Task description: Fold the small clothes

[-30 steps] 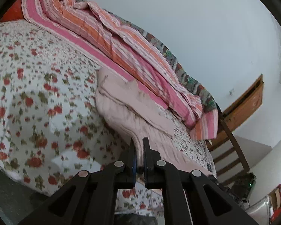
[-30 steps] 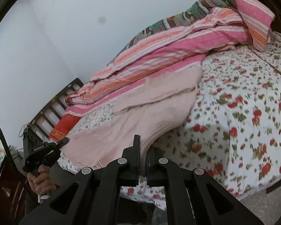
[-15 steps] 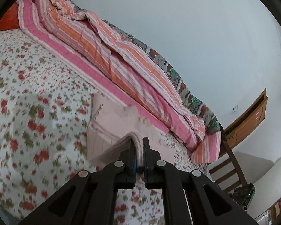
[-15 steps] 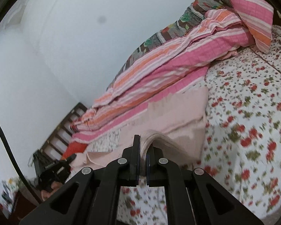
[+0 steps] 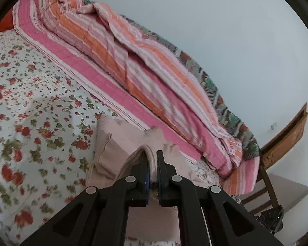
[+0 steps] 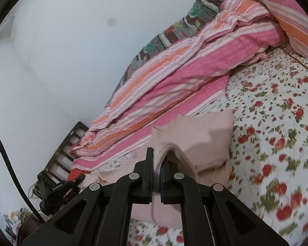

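Observation:
A pale pink ribbed garment (image 5: 121, 141) lies on the floral bedsheet (image 5: 30, 110). My left gripper (image 5: 152, 160) is shut on one edge of it, the cloth bunched between the jaws and arched up over the rest. My right gripper (image 6: 159, 160) is shut on the same pink garment (image 6: 205, 135) at another edge, the cloth looping over toward the flat part. In the right wrist view the left gripper (image 6: 61, 188) shows low at the left.
A pink and orange striped quilt (image 5: 133, 65) is bunched along the wall side of the bed, also seen in the right wrist view (image 6: 184, 69). A wooden bed frame (image 5: 285, 127) stands at the right. Floral sheet (image 6: 277, 123) spreads to the right.
Both grippers have carried their held edges forward over the garment, toward the quilt. The cloth has folded over itself and the visible flat part is shorter.

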Motion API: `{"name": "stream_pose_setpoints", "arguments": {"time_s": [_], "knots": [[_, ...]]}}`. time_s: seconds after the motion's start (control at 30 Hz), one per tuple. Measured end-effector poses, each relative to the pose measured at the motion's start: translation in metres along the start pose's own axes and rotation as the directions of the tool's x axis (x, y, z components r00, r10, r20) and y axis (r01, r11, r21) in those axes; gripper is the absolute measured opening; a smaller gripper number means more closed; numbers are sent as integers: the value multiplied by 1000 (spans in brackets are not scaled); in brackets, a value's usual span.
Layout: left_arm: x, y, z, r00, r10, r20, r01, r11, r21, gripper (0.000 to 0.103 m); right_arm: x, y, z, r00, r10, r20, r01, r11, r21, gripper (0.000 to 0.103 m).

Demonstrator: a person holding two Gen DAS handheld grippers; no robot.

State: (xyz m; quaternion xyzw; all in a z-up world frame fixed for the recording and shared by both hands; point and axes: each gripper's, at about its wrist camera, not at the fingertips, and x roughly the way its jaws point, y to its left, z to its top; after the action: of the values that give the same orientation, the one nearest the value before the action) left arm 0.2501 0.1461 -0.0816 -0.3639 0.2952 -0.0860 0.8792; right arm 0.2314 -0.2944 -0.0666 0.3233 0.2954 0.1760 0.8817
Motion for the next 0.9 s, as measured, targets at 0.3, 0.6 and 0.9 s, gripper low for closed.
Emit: {"name": "stream_pose_setpoints", "arguments": {"time_s": [0.3, 0.6, 0.9], "knots": [[74, 11, 19, 998, 61, -34, -61, 998, -21, 6, 62, -31, 26, 997, -65, -52, 66, 998, 19, 5], [145, 19, 41, 988, 107, -108, -109, 994, -14, 7, 118, -47, 49, 984, -159, -79, 156, 987, -41, 5], [140, 18, 46, 988, 137, -75, -131, 989, 73, 62, 140, -59, 52, 968, -228, -101, 216, 969, -119, 36]]}}
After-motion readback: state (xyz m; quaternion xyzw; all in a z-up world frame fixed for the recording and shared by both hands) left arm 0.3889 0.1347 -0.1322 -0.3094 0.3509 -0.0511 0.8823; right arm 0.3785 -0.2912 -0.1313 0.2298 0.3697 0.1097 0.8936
